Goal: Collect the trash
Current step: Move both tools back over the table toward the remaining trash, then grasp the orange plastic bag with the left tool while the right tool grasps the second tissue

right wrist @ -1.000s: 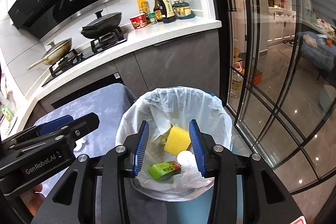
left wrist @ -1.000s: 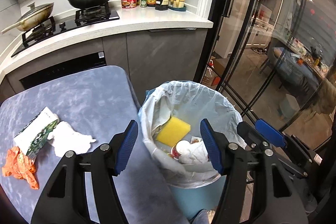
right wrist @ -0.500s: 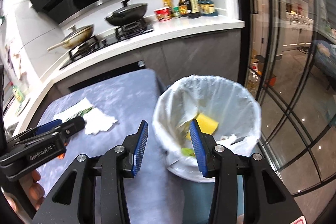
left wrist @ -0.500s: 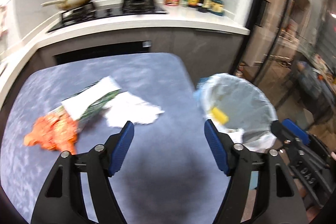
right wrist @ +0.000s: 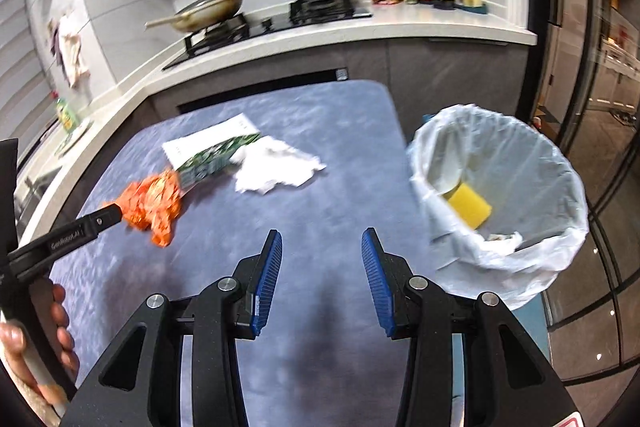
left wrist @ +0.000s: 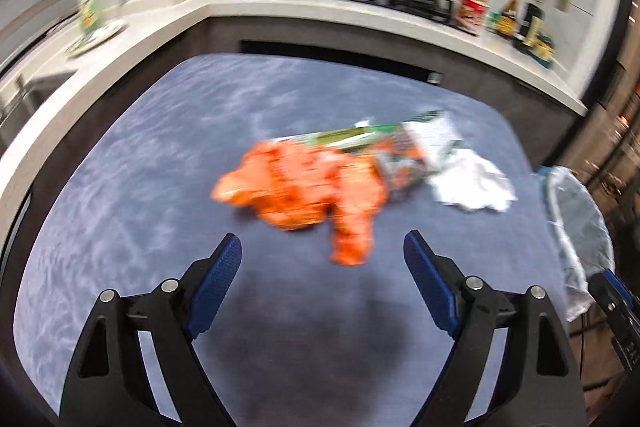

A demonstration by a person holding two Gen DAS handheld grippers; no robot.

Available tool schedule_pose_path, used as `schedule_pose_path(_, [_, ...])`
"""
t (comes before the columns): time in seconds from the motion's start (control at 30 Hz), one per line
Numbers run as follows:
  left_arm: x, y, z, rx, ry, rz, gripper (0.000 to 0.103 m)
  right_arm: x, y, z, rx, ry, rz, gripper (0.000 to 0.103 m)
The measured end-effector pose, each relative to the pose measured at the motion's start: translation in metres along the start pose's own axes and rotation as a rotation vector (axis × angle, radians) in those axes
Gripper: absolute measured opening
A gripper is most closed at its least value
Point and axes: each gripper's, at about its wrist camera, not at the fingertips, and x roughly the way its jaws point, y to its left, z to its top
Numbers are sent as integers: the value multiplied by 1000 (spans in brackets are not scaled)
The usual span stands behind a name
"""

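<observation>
left gripper (left wrist: 322, 255) fingers opening, empty | orange wrapper (left wrist: 320, 191) just ahead, between the finger lines (blurred), untouched | right gripper (right wrist: 322, 247) part open, empty, above bare surface (right wrist: 320, 195)

Both views are evenly and brightly lit from overhead indoor sources. Fisheye distortion bends the counter edge (right wrist: 360, 27) and leaves dark vignetted corners. The left wrist view shows strong motion blur: the orange wrapper (left wrist: 312, 195) and the bottles (left wrist: 508, 15) are smeared. The right wrist view is sharper. A soft dark shadow falls on the blue tabletop (left wrist: 312, 355). Glare points reflect in the glass door (right wrist: 600, 187).
</observation>
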Motion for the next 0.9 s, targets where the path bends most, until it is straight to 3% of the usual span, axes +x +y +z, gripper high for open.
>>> schedule_pose_path(0.27, [21, 48, 9, -99, 11, 6, 83, 15, 30, -9, -33, 46, 13, 41])
schedule_pose_path(0.5, [46, 66, 21, -149, 35, -43, 79, 25, 40, -7, -49, 66, -1, 41])
schedule_pose_path(0.6, [58, 63, 24, -135, 61, -52, 67, 31, 42, -4, -55, 70, -8, 41])
schedule_pose_path(0.67, [66, 62, 25, -128, 86, -56, 45, 36, 43, -1, -57, 71, -14, 41])
schedule_pose_path(0.77, [74, 60, 26, -130, 116, -78, 23, 44, 44, 6, -54, 74, -12, 41])
schedule_pose_path(0.9, [62, 60, 26, -119, 91, -93, 15, 51, 49, 14, -63, 70, -8, 41])
